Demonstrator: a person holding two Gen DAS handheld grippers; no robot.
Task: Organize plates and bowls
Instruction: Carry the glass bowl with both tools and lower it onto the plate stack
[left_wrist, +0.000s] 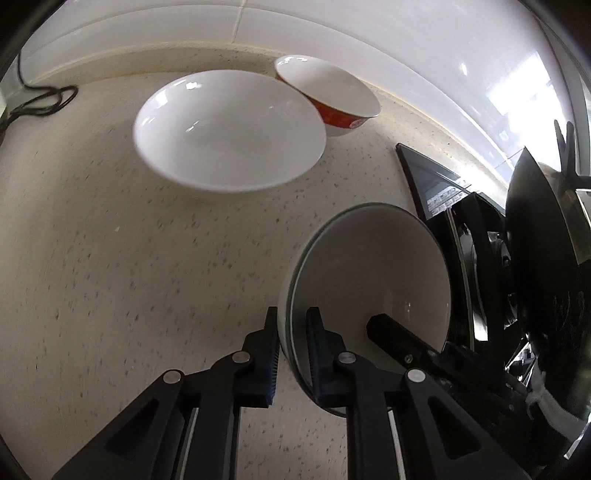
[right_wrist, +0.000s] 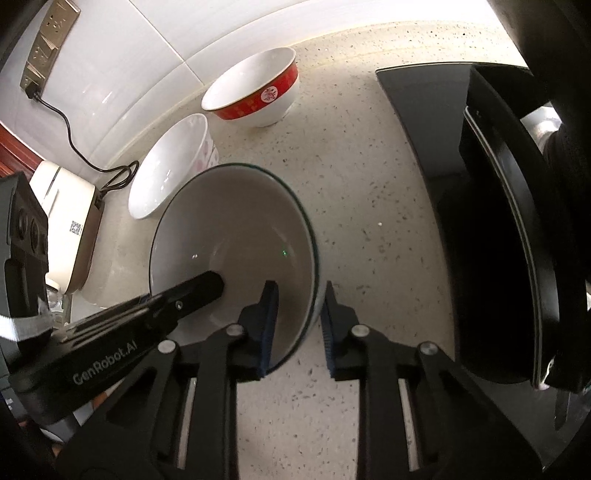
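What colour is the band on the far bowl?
Red, with a white round emblem, on the far bowl; clearest in the right wrist view.

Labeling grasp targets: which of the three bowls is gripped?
The green-rimmed bowl, with both grippers clamped on its rim. The plain white bowl and red-banded bowl sit untouched behind.

Speckled countertop (right_wrist: 369, 206), black cable (right_wrist: 77, 147) (plugged in), white appliance (right_wrist: 70, 221)

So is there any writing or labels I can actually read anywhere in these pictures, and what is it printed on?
"GenRobot.AI": white lettering on the black body of the left gripper, seen from the right wrist view.
Round white emblem on the red band of the red-and-white bowl: a character or sign, too blurred to read.
QR code on the white appliance: no legible text.
White printing on the black stove panel: too small and blurred to read.
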